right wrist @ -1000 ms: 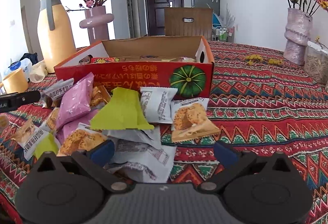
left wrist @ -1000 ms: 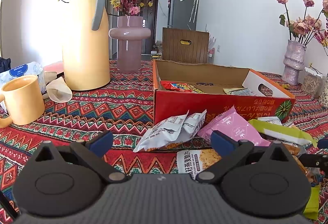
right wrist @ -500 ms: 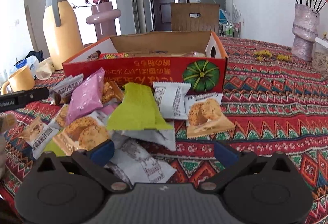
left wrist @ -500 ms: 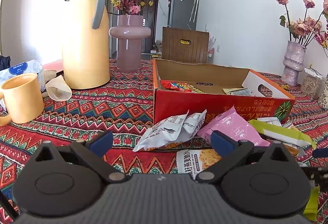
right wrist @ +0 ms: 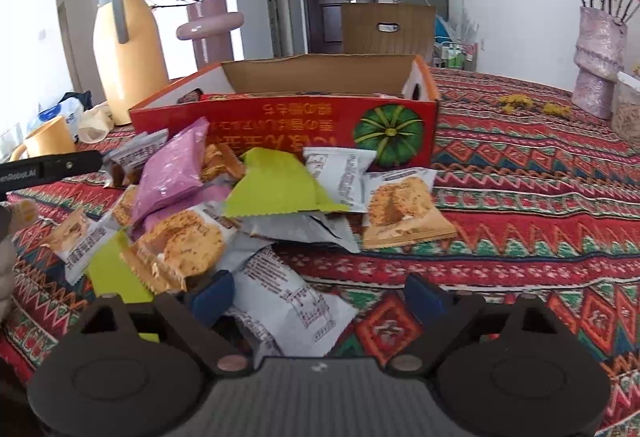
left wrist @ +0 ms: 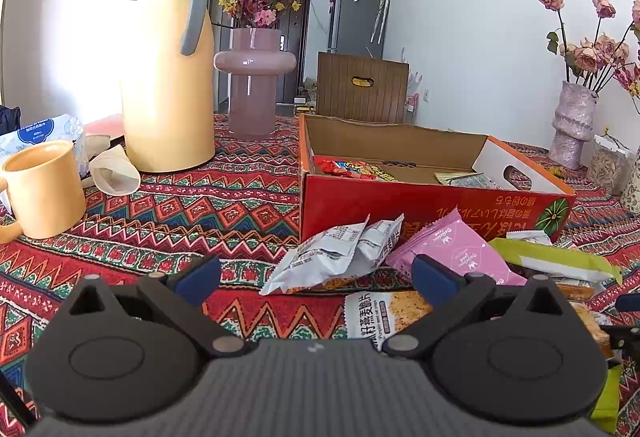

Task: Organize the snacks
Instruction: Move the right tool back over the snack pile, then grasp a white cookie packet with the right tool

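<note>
Right wrist view looks down at a heap of snack packets (right wrist: 240, 213) piled loose on the patterned cloth (right wrist: 520, 237), right against the front wall of the red box (right wrist: 280, 117); the heap sits there, it seems, so each packet is a short carry into the box. Nearest the camera a white packet (right wrist: 292, 305) lies between the fingers of the right gripper (right wrist: 316, 295); its jaws stand wide and have just been closing a little, with the left pad close beside the packet's edge but no squeeze to be seen; this looks like the start of a pick. Above it lie a cookie packet (right wrist: 184, 245), a green packet (right wrist: 276, 185), a pink packet (right wrist: 172, 169) and, off to the right, an orange packet (right wrist: 400, 209) flat on the cloth.

Left wrist view shows the left gripper (left wrist: 316, 275) open and empty, hovering low at the heap's left side, likely waiting its turn; a grey packet (left wrist: 332, 257) lies just ahead of it.

The box is open-topped and mostly bare cardboard inside; a red wrapper (left wrist: 344, 169) lies at its left end and a pale wrapper (left wrist: 460, 179) near its right end; more may be hidden below the wall.

Further left stand a yellow jug (left wrist: 168, 77), a pink vase (left wrist: 252, 85) of flowers and a mug (left wrist: 40, 189); what the mug holds cannot be seen.
</note>
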`<action>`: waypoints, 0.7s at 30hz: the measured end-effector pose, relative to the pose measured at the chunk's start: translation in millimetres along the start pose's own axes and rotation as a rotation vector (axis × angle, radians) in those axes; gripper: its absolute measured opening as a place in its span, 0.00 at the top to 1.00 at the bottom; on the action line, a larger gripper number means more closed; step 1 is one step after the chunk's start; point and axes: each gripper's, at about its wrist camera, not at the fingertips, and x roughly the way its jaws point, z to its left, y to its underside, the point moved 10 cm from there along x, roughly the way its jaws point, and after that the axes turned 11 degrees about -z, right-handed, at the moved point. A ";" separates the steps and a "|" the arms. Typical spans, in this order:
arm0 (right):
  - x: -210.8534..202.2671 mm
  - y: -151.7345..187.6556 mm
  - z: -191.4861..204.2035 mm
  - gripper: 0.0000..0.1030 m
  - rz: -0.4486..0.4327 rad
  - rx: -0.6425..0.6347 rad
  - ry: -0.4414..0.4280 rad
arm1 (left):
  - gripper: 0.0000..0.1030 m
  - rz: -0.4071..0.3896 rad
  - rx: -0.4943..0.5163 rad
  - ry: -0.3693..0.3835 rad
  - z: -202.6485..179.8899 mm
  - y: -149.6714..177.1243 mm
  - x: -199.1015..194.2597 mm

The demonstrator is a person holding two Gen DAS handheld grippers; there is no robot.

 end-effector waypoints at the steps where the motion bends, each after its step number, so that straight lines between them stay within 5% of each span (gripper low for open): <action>1: -1.0 -0.4 -3.8 0.11 -0.002 -0.001 0.012 | 0.00 0.000 -0.001 0.000 -0.2 0.1 -0.2; 8: -9.4 -5.1 -34.7 0.11 -0.021 0.017 0.104 | 0.00 0.005 -0.005 0.000 0.9 0.4 0.8; 21: -3.1 -11.0 -1.2 0.10 -0.030 0.012 0.000 | 0.00 0.012 -0.009 -0.001 1.2 0.9 1.3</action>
